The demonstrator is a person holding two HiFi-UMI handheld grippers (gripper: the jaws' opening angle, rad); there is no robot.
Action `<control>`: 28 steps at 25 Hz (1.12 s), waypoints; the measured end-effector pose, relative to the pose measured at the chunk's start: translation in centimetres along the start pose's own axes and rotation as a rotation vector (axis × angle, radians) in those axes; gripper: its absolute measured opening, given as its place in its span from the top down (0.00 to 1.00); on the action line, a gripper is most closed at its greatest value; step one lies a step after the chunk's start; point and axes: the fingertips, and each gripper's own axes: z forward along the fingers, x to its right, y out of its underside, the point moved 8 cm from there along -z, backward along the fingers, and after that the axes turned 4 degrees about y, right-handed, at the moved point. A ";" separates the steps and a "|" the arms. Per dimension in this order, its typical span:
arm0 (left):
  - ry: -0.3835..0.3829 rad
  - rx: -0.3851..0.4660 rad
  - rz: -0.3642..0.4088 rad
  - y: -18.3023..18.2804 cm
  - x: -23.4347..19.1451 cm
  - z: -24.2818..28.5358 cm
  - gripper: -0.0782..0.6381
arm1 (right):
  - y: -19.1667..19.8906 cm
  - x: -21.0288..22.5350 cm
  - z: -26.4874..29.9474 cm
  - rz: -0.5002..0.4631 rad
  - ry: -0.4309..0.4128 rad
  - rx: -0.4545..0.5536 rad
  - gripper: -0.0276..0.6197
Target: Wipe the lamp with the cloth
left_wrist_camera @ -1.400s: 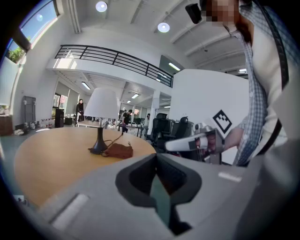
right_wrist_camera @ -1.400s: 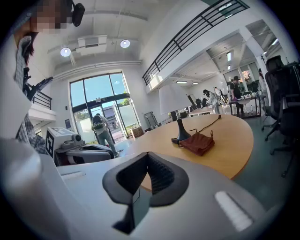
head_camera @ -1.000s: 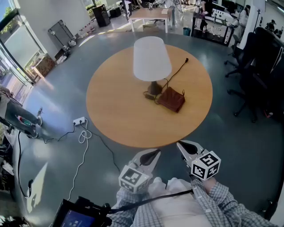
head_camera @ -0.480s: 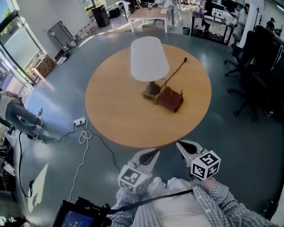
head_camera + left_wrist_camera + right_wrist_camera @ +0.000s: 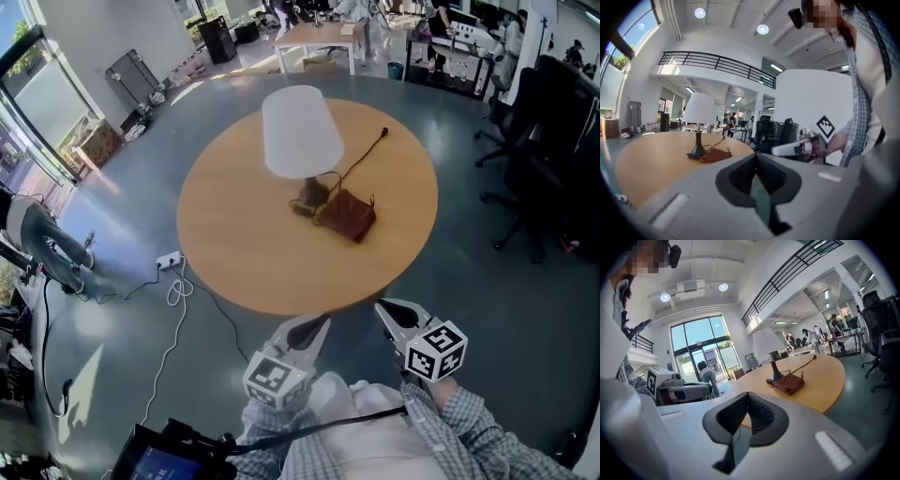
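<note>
A lamp (image 5: 302, 131) with a white shade and a dark base stands near the middle of the round wooden table (image 5: 234, 253). A brown cloth (image 5: 349, 216) lies crumpled against the base on its right. Both grippers hover off the table, before its near edge. My left gripper (image 5: 322, 324) is shut and empty, and so is my right gripper (image 5: 382, 307). In the left gripper view the lamp (image 5: 699, 122) and the cloth (image 5: 715, 156) lie far ahead beyond the closed jaws. The right gripper view shows the cloth (image 5: 788, 383) and the lamp (image 5: 775, 371) ahead.
The lamp's black cable (image 5: 361, 155) runs across the table to a plug at the far edge. A white power strip (image 5: 167, 255) with cords lies on the floor at the left. Black office chairs (image 5: 548, 141) stand at the right, and a desk (image 5: 319, 33) stands beyond.
The table, lamp and cloth have drifted left and slightly down in the head view. Both grippers stay shut, empty and side by side before the table's near edge.
</note>
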 end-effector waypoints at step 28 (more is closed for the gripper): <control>0.087 0.008 -0.031 -2.7 -17.1 8.0 0.88 | -7.8 6.0 16.4 -0.134 0.057 -0.081 0.95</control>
